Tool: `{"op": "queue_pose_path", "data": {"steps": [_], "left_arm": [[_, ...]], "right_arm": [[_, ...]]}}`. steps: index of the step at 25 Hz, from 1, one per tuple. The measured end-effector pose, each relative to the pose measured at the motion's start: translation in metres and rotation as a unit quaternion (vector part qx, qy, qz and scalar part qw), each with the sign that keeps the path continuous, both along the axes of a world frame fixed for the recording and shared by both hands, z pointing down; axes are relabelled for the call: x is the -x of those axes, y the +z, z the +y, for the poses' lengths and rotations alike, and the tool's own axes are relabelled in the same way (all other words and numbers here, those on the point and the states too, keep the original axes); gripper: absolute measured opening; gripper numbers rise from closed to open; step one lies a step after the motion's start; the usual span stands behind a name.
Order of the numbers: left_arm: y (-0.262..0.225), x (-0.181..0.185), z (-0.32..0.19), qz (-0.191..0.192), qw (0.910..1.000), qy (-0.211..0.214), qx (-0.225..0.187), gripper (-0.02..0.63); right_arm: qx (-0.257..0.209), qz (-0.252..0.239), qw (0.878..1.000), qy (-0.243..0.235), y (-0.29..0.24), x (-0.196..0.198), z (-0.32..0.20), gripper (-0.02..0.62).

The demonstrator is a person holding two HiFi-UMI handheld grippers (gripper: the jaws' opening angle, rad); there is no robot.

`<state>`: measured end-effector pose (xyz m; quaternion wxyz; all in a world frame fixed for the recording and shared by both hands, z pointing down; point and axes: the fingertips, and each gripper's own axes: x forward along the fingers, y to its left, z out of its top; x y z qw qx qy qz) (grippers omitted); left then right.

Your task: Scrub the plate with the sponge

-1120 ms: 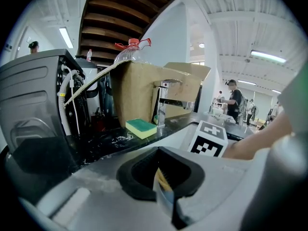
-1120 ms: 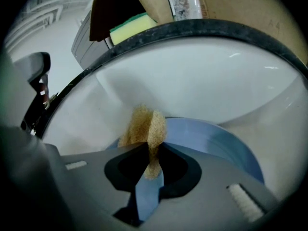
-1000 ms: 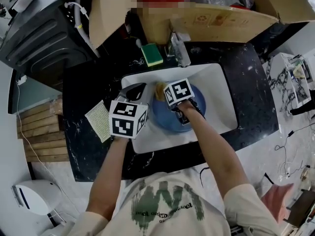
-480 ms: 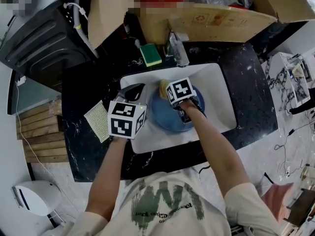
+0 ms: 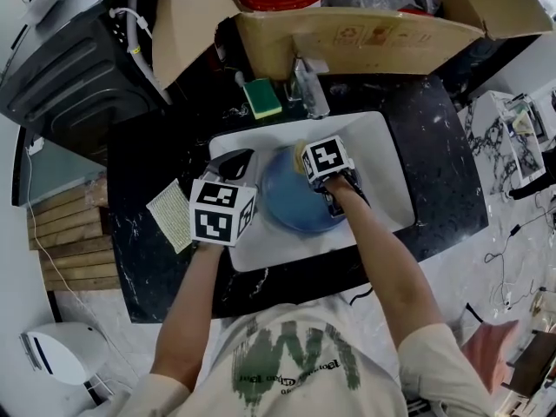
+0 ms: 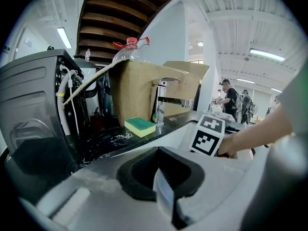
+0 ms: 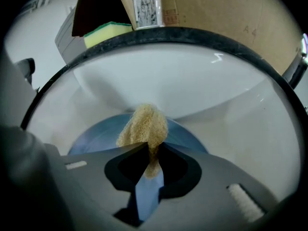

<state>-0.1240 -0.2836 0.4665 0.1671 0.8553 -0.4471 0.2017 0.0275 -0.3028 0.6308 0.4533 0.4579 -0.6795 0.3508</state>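
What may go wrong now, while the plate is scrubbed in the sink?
1. The left hand-held gripper pinches only the thin rim of the plate; scrubbing pressure may make the plate slip free.
2. The right hand-held gripper holds the sponge by a narrow end, so the sponge may pull out.

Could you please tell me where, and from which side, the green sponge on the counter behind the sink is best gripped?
Take the green sponge across its two long edges, coming straight down from above. It lies flat on the counter with its green face up, so its thin sides are the only faces to pinch. The tap stands close on one side, so a hand-held gripper would likely need to stay vertical.
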Motion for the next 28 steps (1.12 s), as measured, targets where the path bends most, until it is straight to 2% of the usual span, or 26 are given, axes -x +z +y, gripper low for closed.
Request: {"op": "queue_pose_path", "data": {"steps": [19,28], "left_arm": [[0.0,0.001,0.001,-0.004,1.0,0.001,-0.001,0.003],[-0.002,-0.003,0.004,-0.005,1.0,0.004,-0.002,0.003]], "right_arm": [[0.019,0.043,0.999,0.017,-0.009,-0.051,0.016,0.063],[0.019,0.041,0.999,0.016,-0.013,-0.06,0.02,0.063]]}}
